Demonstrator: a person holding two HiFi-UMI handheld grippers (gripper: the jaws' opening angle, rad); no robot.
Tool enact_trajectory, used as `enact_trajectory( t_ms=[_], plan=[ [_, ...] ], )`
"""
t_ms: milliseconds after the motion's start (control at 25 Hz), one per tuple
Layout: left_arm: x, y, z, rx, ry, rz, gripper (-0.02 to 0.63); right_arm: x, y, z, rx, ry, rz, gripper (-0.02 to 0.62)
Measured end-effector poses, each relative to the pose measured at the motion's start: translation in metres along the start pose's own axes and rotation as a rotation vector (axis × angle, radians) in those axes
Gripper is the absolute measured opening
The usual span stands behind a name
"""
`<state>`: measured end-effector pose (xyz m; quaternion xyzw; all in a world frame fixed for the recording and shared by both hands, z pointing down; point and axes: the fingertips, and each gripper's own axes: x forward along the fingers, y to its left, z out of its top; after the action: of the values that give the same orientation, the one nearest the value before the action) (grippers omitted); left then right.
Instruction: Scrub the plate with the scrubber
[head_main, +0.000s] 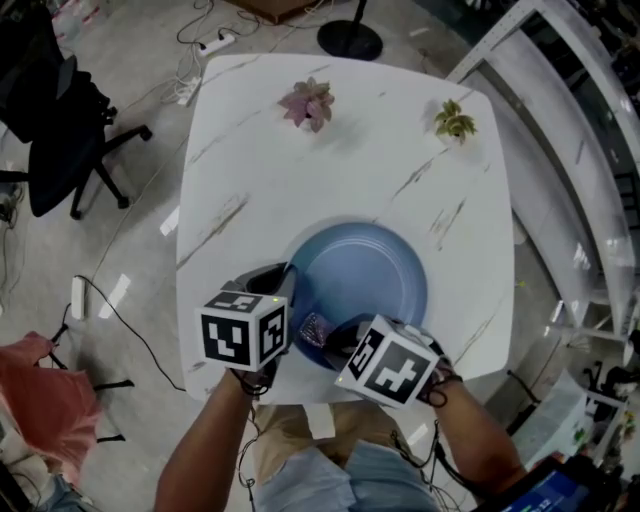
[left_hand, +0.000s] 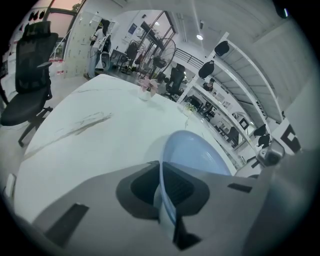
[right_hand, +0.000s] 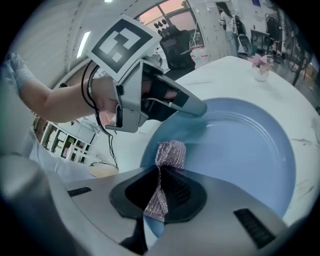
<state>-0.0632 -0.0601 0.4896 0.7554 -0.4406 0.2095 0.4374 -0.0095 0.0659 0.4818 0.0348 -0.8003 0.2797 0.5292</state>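
A pale blue plate (head_main: 365, 275) lies on the white marble table (head_main: 260, 170), near its front edge. My left gripper (head_main: 288, 290) is shut on the plate's left rim; in the left gripper view the rim (left_hand: 165, 192) runs edge-on between the jaws. My right gripper (head_main: 335, 340) is shut on a glittery purple-silver scrubber (right_hand: 167, 160), whose free end rests on the plate (right_hand: 240, 155) at its near-left part. The scrubber (head_main: 315, 328) shows small in the head view between the two marker cubes.
Two small potted plants stand at the table's far side, a pink one (head_main: 308, 103) and a yellowish one (head_main: 455, 121). A black office chair (head_main: 55, 130) stands on the floor left of the table. White shelving (head_main: 590, 150) runs along the right.
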Motion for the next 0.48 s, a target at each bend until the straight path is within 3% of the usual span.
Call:
enact_trajectory(
  t_ms=[480],
  plan=[
    [0.000, 0.002, -0.002, -0.010, 0.000, -0.005, 0.015, -0.022, -0.030, -0.029, 0.185, -0.042, -0.111, 0.048]
  ],
)
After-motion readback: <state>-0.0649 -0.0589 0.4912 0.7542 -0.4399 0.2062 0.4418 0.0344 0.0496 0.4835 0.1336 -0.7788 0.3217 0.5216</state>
